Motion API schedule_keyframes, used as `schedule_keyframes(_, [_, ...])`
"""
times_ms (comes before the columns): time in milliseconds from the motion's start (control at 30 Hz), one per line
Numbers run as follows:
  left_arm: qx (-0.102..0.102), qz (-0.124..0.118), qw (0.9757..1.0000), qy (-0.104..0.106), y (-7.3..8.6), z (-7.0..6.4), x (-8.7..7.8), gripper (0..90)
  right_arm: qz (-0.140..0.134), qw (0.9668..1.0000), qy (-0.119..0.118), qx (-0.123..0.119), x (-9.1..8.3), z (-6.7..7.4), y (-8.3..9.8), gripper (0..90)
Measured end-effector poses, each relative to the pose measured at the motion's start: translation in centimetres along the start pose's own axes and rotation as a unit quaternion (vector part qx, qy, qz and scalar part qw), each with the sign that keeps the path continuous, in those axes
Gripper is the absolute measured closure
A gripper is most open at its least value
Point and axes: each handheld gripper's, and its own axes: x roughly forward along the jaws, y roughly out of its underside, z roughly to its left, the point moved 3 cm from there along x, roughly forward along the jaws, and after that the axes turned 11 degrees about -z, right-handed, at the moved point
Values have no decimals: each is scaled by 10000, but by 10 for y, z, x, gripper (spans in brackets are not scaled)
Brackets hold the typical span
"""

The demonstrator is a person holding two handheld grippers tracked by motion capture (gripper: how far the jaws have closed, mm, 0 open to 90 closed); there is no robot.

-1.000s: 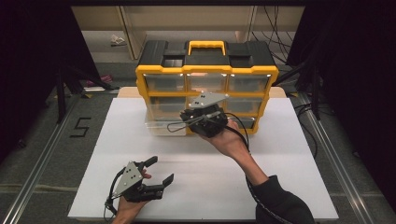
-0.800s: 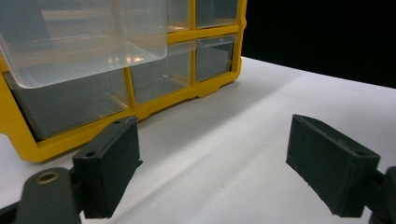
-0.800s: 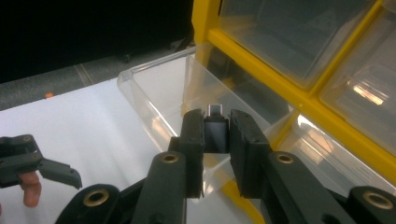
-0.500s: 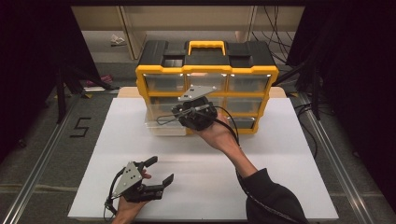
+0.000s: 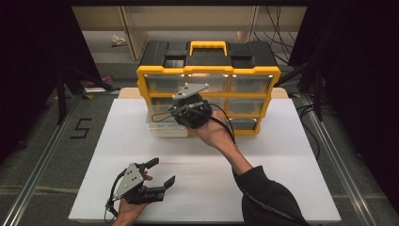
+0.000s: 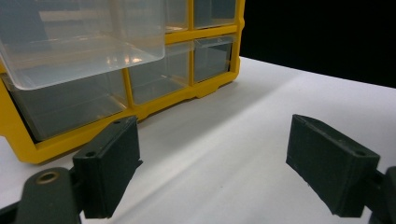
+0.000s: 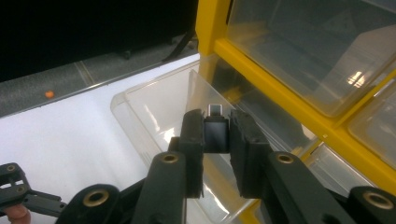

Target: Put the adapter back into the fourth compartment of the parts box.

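Small black block over the pulled-out drawer

Our right gripper is clamped on a small black block above the clear drawer pulled out at the organizer's near left; released off-centre, it could bounce out. Our left gripper rests with jaws apart, near left.

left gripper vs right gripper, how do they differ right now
The left gripper has its jaws wide open with nothing between them; the right gripper is shut on a small black block. Left sits low near the table's front edge; right is over the pulled-out clear drawer. Both have black jaws.
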Motion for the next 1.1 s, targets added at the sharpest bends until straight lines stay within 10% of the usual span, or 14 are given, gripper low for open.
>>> schedule_keyframes(133, [7, 15, 10000, -4, 0, 0, 0, 171, 84, 10000, 17, 27, 6, -1, 0, 756])
schedule_keyframes(233, [-6, 7, 10000, 0, 0, 0, 0, 171, 142, 9998, -65, 146, 10, 0, -1, 515])
schedule_keyframes(400, [-12, 14, 10000, 0, 0, 0, 0, 171, -27, 9999, -90, 115, 3, 2, -4, 404])
schedule_keyframes(1100, [-75, -5, 10000, -30, 0, 2, 1, 171, -594, 9977, -228, 242, -37, 3, 7, 313])
